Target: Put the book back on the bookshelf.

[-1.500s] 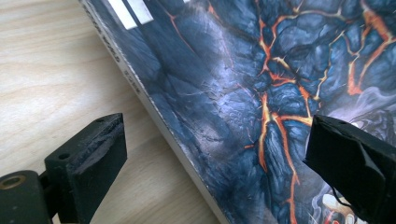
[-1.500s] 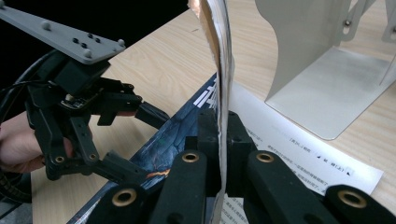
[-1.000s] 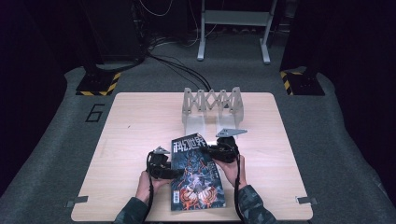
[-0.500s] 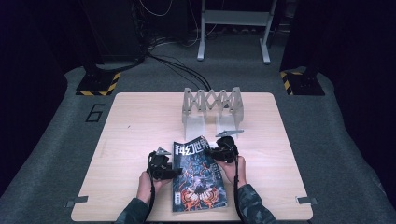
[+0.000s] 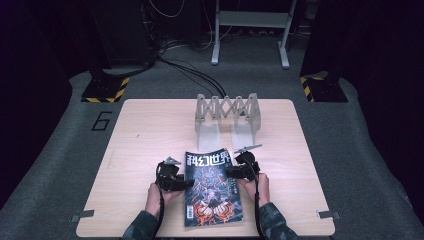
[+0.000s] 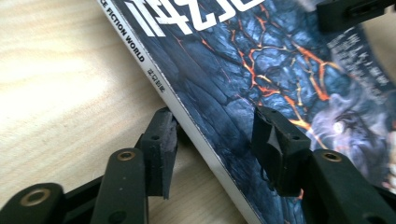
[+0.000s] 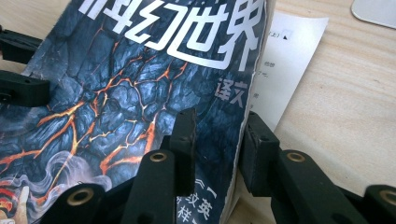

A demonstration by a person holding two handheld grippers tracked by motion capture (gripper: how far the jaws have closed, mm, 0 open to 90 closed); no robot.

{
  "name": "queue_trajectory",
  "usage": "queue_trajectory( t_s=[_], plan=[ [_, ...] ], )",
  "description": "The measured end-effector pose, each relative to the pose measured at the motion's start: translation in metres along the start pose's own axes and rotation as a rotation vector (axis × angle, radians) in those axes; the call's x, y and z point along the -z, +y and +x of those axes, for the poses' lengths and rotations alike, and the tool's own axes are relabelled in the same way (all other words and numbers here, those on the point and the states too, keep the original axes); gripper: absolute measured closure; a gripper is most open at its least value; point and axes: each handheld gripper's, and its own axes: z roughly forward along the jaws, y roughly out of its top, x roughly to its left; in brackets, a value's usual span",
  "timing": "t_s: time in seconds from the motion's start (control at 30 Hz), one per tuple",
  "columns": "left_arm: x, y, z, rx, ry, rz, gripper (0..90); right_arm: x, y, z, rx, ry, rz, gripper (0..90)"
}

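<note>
Glossy paper on pale wood

The magazine (image 5: 212, 190) has a glossy paper cover; the table (image 5: 145, 135) is smooth, pale wood; the rack (image 5: 227, 120) at frame centre looks like matt grey metal; the floor (image 5: 360, 150) is rough grey carpet.

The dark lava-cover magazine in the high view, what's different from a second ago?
The dark lava-cover magazine has swung from a slant to nearly square with the pale wooden table, and looks lower. The right gripper, its jaws just opening, straddles the magazine's page edge. The left gripper stays at the spine. The grey folding rack hasn't moved.
</note>
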Motion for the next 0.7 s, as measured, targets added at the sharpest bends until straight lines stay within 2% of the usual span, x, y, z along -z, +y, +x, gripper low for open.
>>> queue_trajectory(
  t_s=[0.03,0.13,0.23,0.27,0.37,0.47,0.57,0.7],
  plan=[
    [-0.001,0.0,0.001,0.015,-0.01,-0.014,48.6,0.0,0.0,0.0,0.005,-0.001,-0.002,70.1],
    [-0.001,0.002,0.003,0.004,-0.026,-0.012,45.0,-0.001,0.0,0.002,0.015,-0.011,0.0,70.9],
    [-0.001,0.005,0.005,0.012,-0.045,-0.025,42.9,-0.001,-0.001,0.003,0.014,-0.011,-0.006,71.7],
    [-0.001,0.006,0.006,0.014,-0.05,-0.022,42.5,-0.001,0.0,0.004,-0.004,-0.009,0.008,71.9],
    [-0.001,0.008,0.008,0.014,-0.063,-0.019,41.0,-0.001,0.0,0.002,0.001,0.001,0.001,72.6],
    [-0.002,0.01,0.009,0.028,-0.096,-0.014,40.3,-0.002,0.0,0.001,0.006,0.006,-0.007,73.5],
    [-0.005,0.013,0.009,0.015,-0.11,-0.002,39.9,-0.002,0.0,0.003,-0.002,-0.001,0.0,73.8],
    [-0.012,0.016,0.008,0.013,-0.131,0.008,39.4,-0.003,-0.001,0.002,-0.014,0.014,-0.01,74.4]
  ],
)
